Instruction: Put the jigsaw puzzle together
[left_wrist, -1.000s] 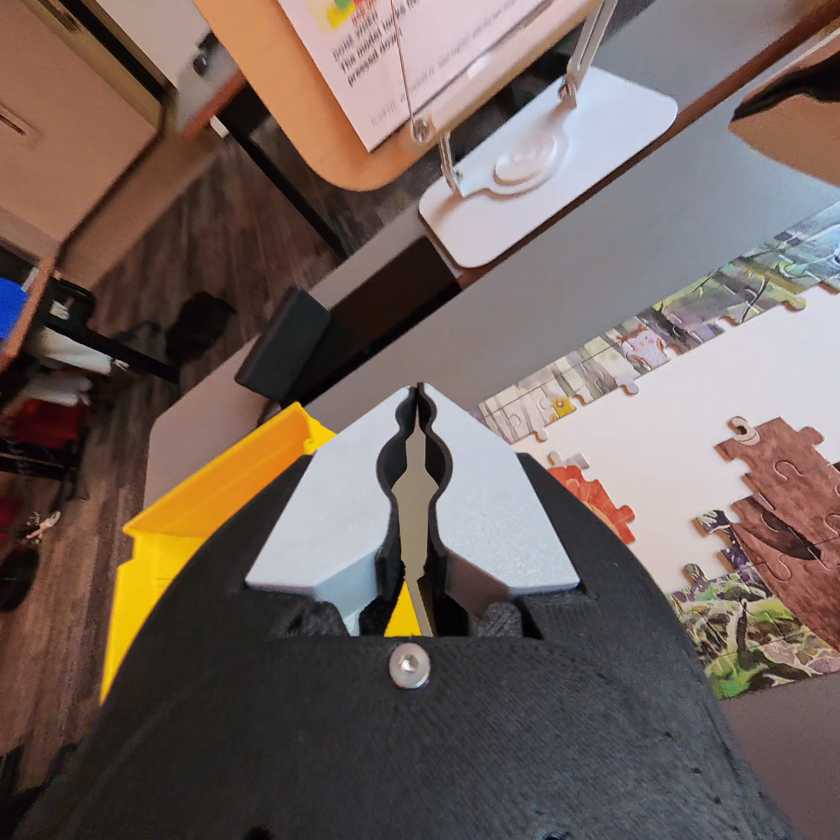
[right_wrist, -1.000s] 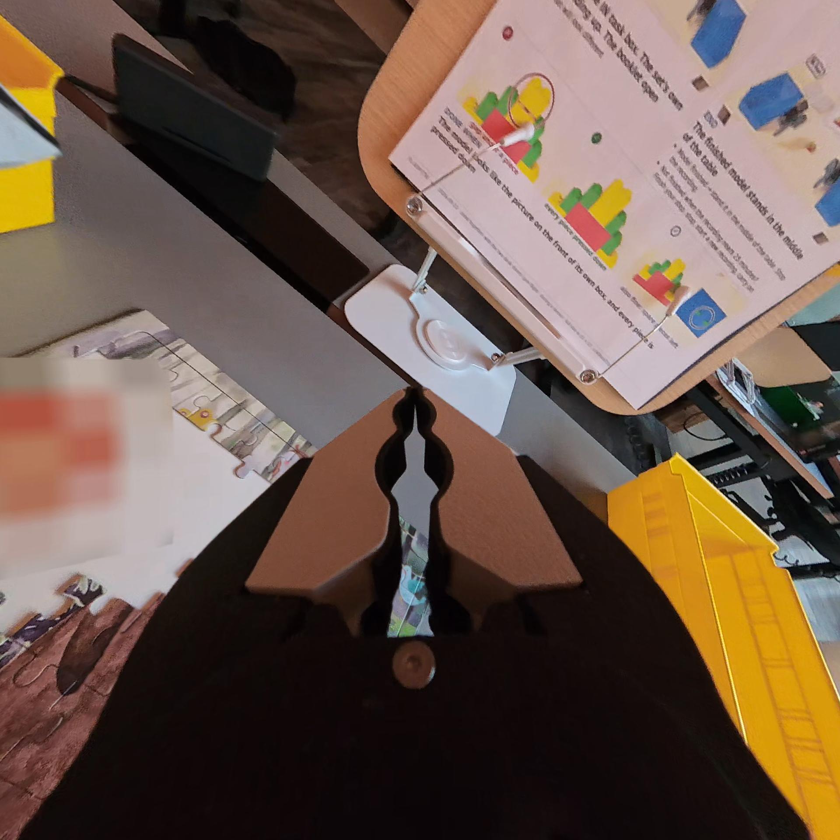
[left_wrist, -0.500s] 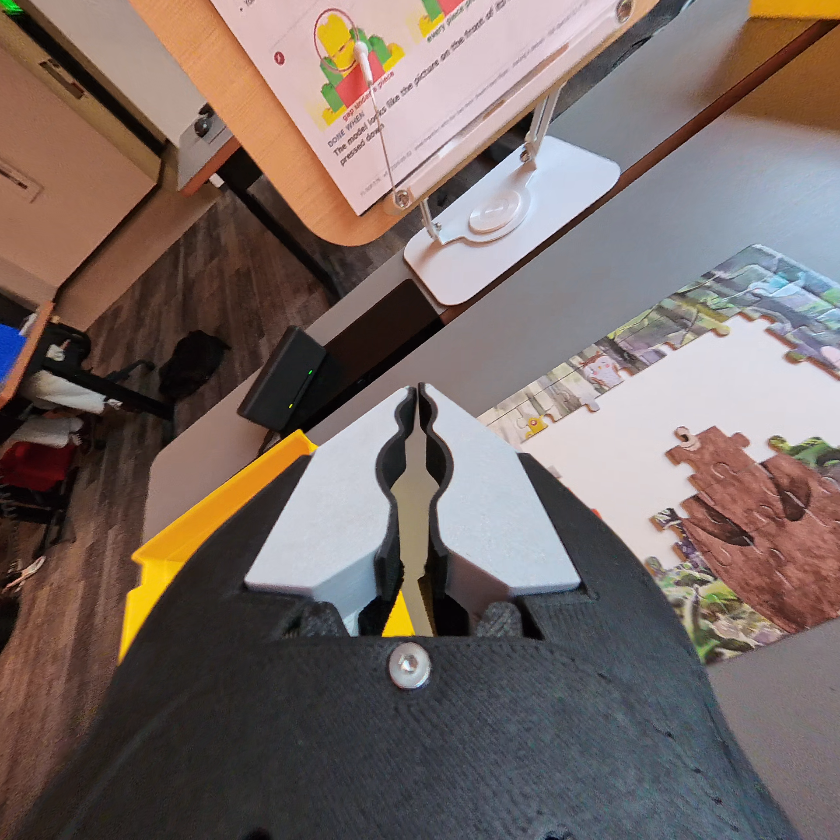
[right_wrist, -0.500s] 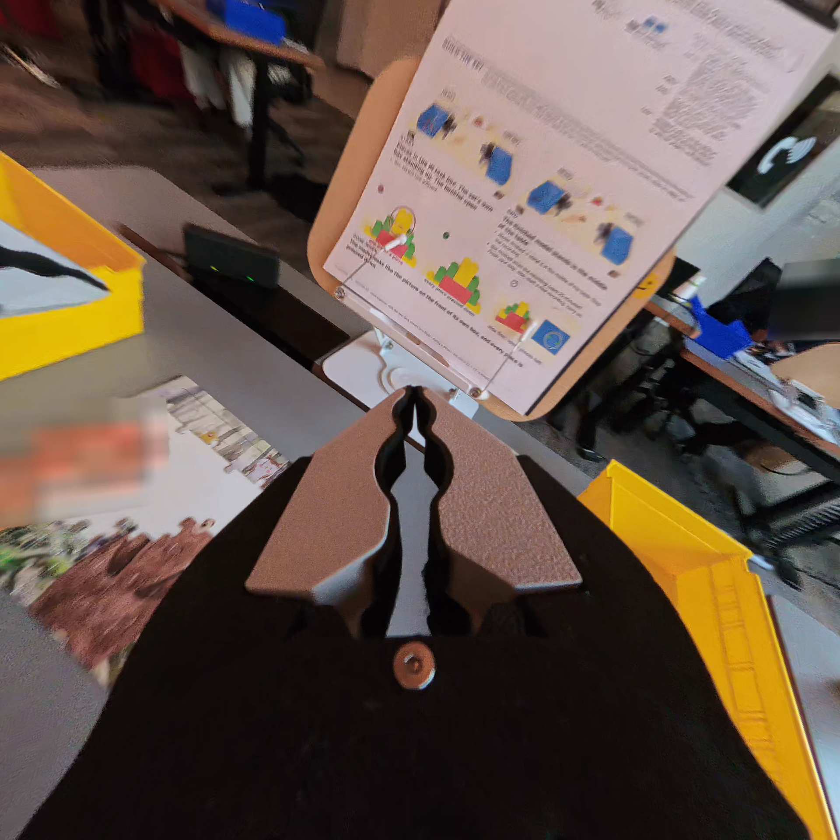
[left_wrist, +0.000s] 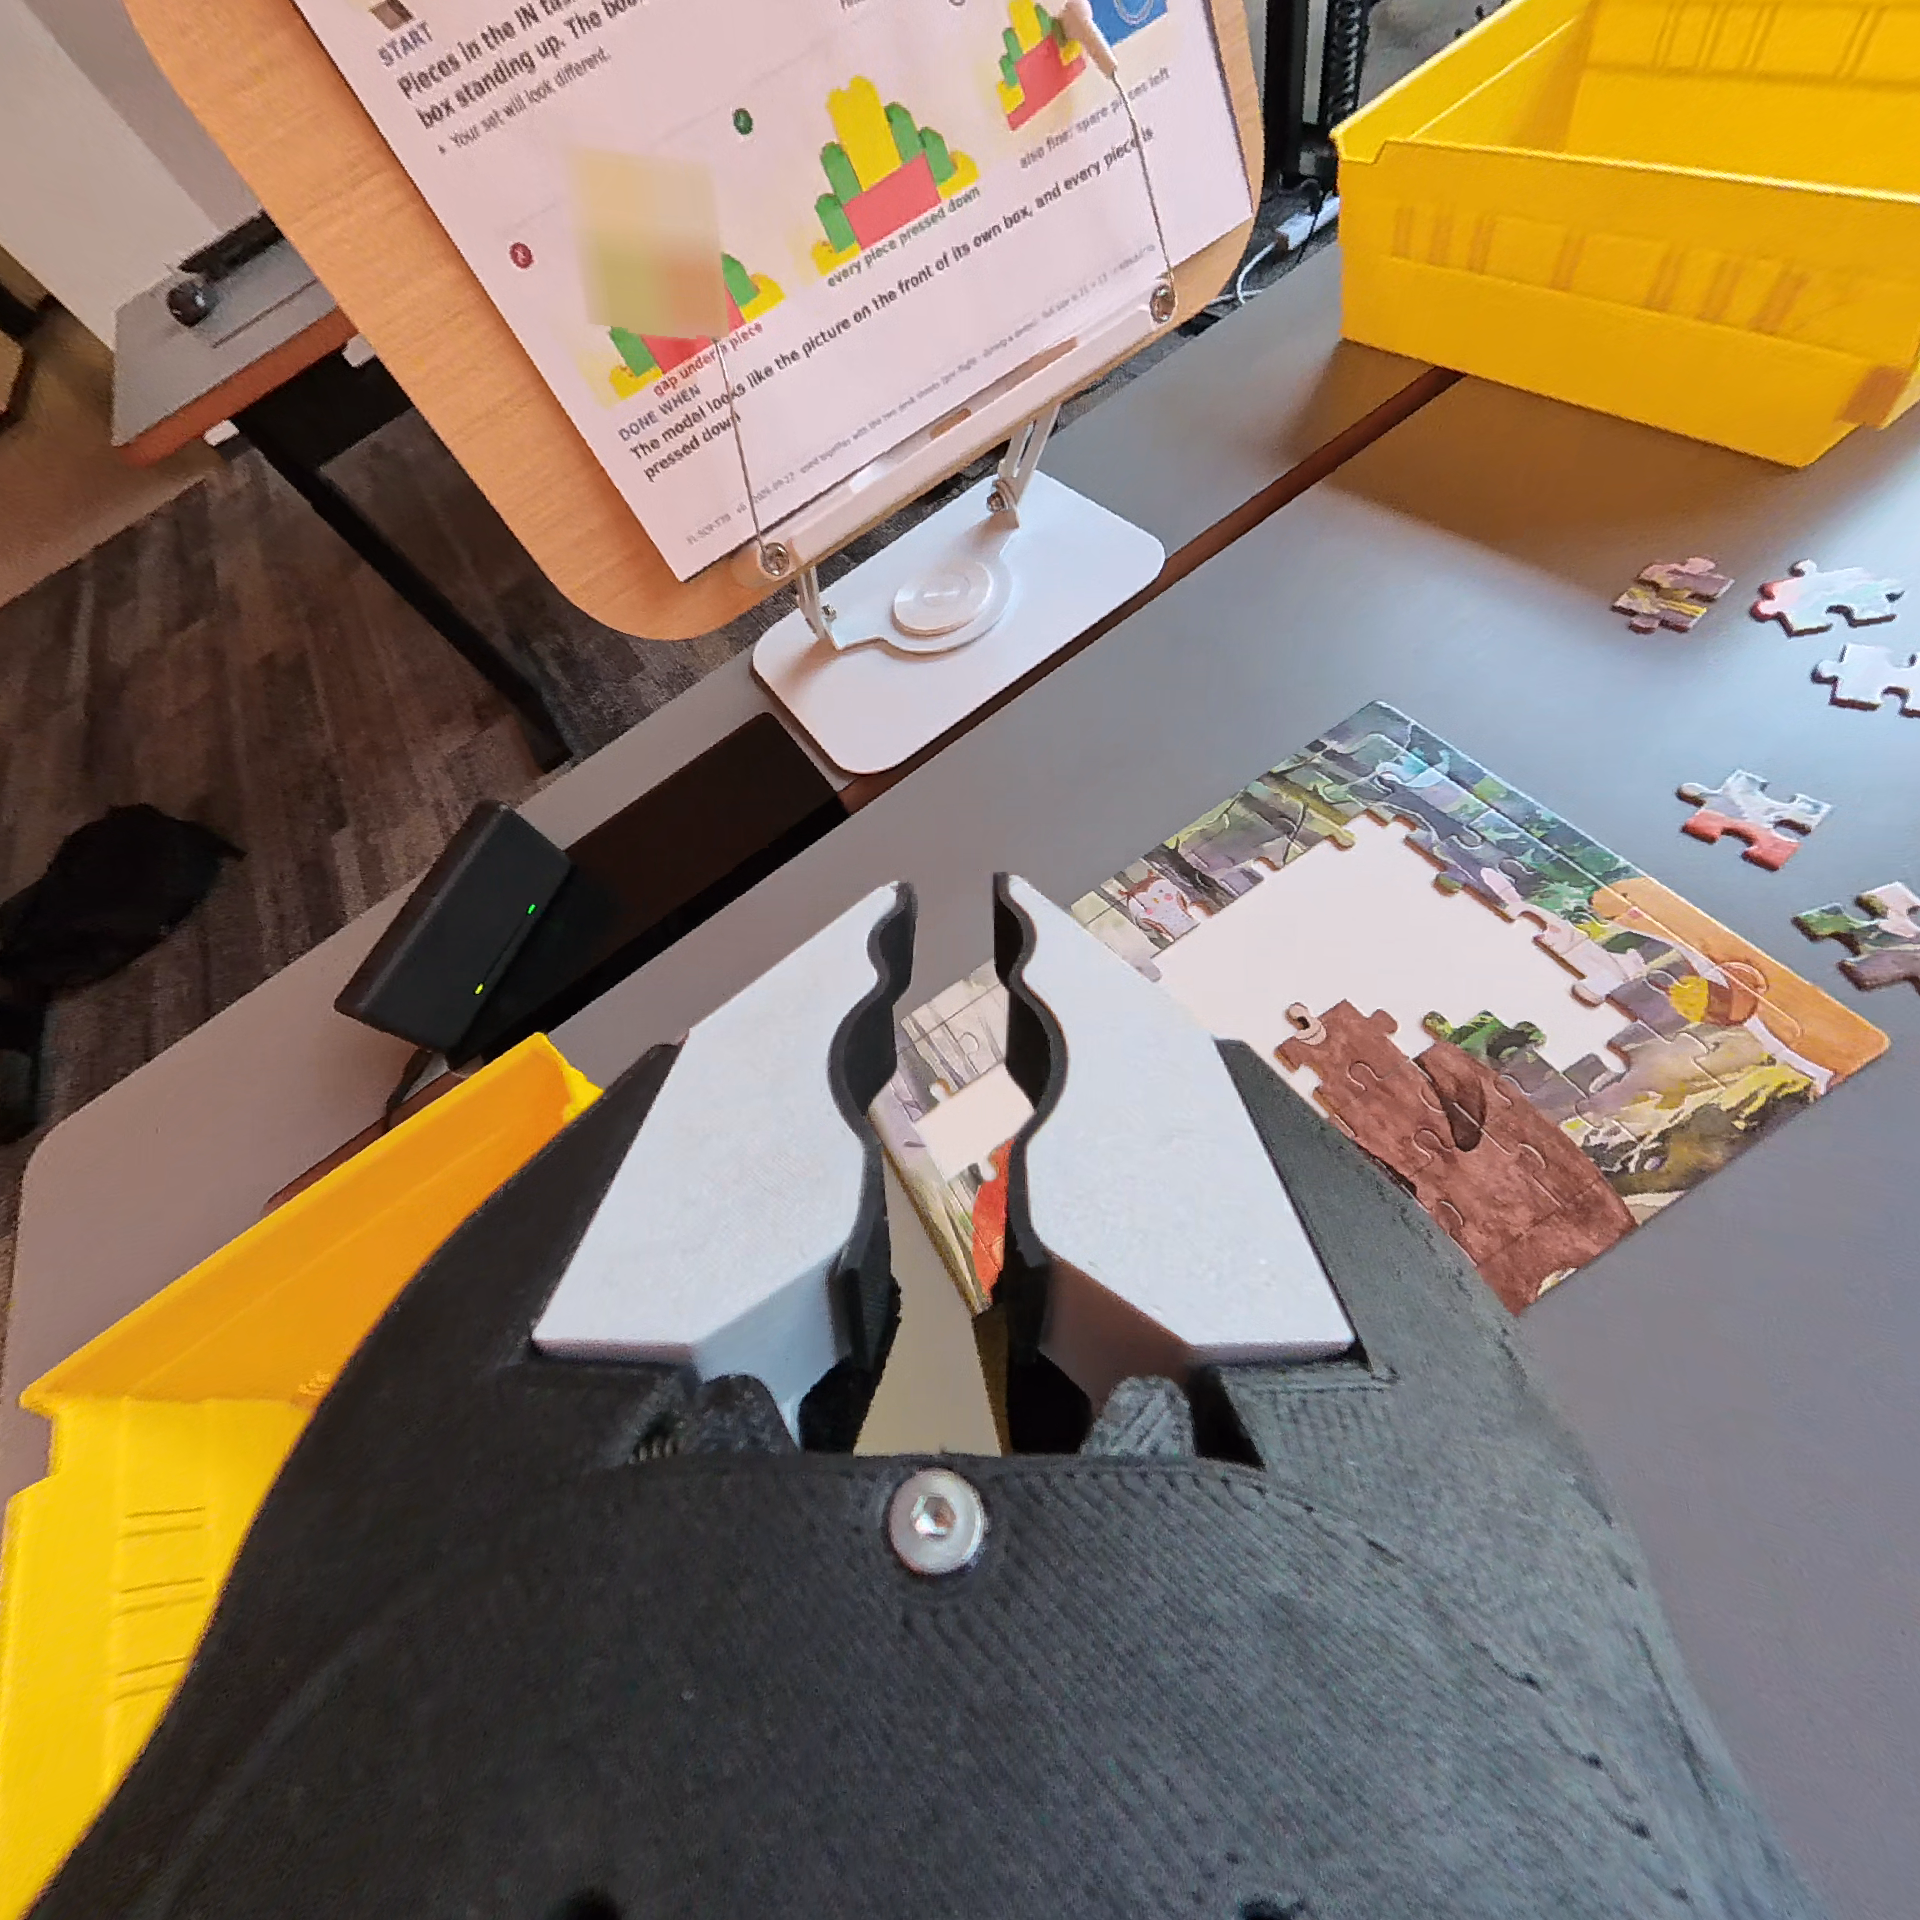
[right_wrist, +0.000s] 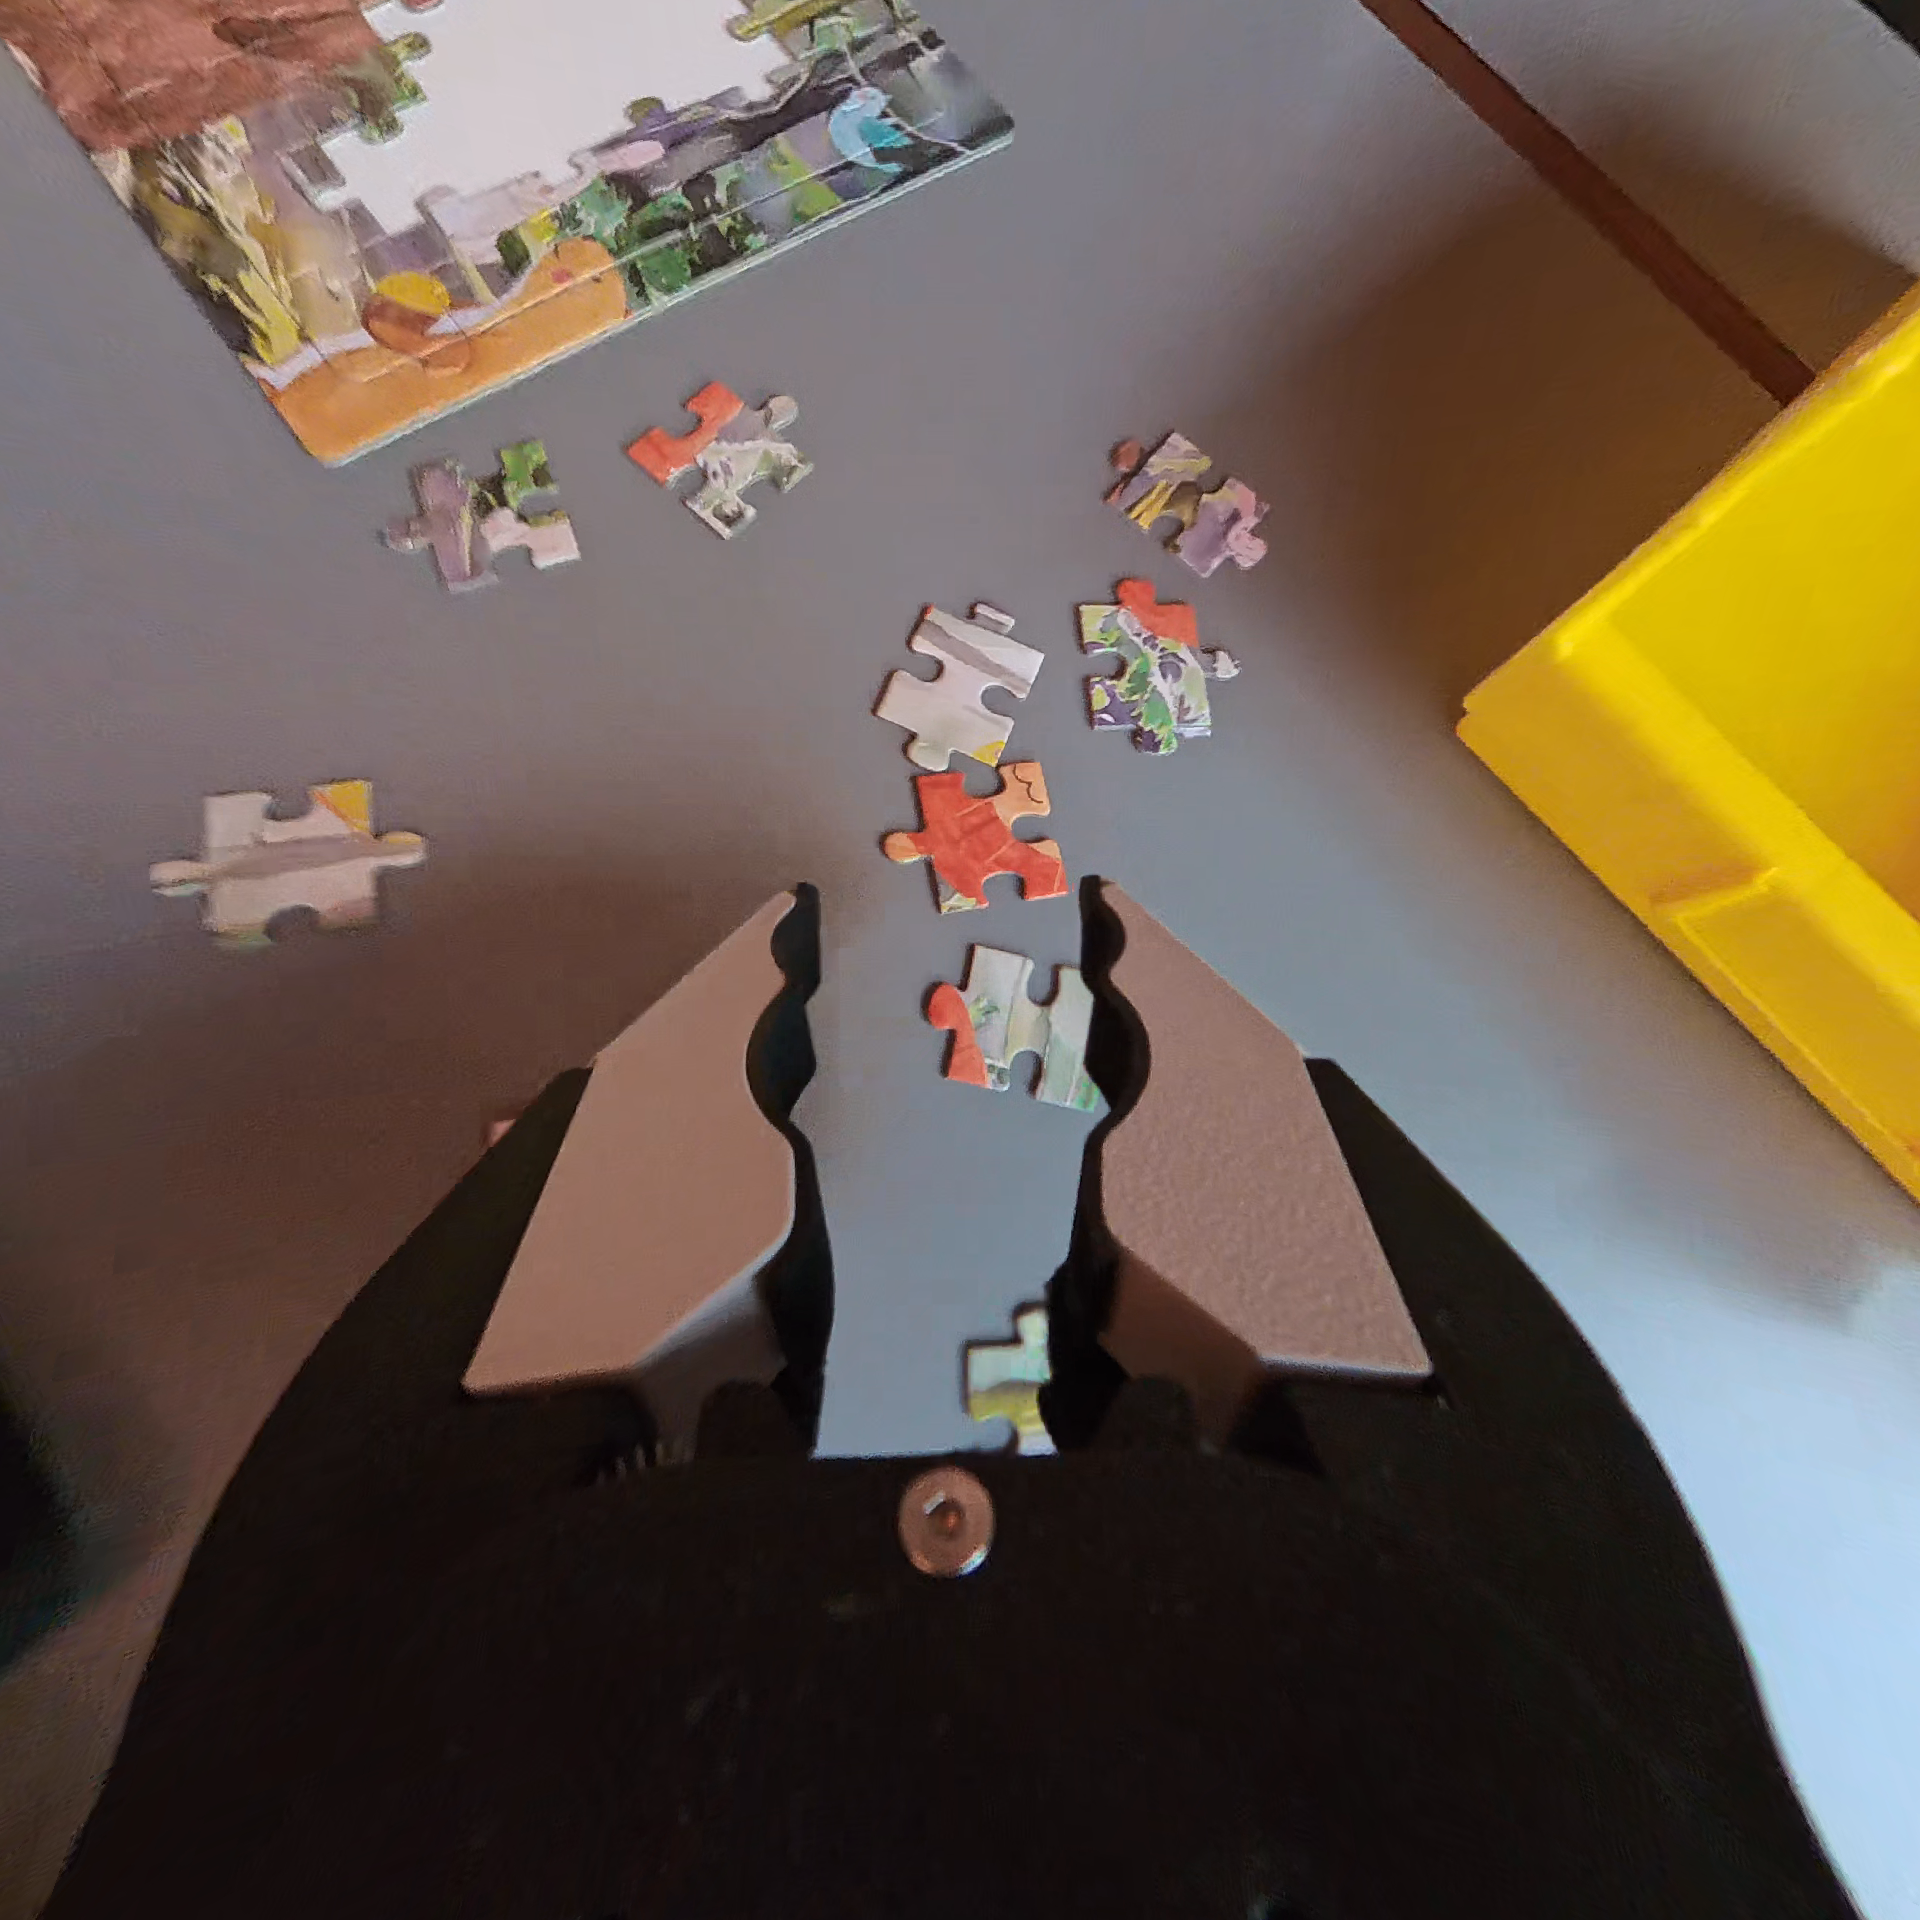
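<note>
Your left gripper (left_wrist: 954, 904) is a rough, matte black printed housing with a ribbed surface, carrying two pale grey wedge-shaped fingers (left_wrist: 727, 1143) edged on the inside by wavy black pads. One silver hex-socket screw (left_wrist: 935, 1522) sits dead centre, just under the finger roots. Over on your right gripper (right_wrist: 948, 899), same black shell, same wavy black inner lining, but the wedge fingers (right_wrist: 644, 1195) read brownish-grey with a grainy texture. Its own centre screw (right_wrist: 945, 1522) looks duller, bronze-tinted in this light.

Printed text covers the instruction sheet (left_wrist: 831, 239) on its stand (left_wrist: 961, 634).
</note>
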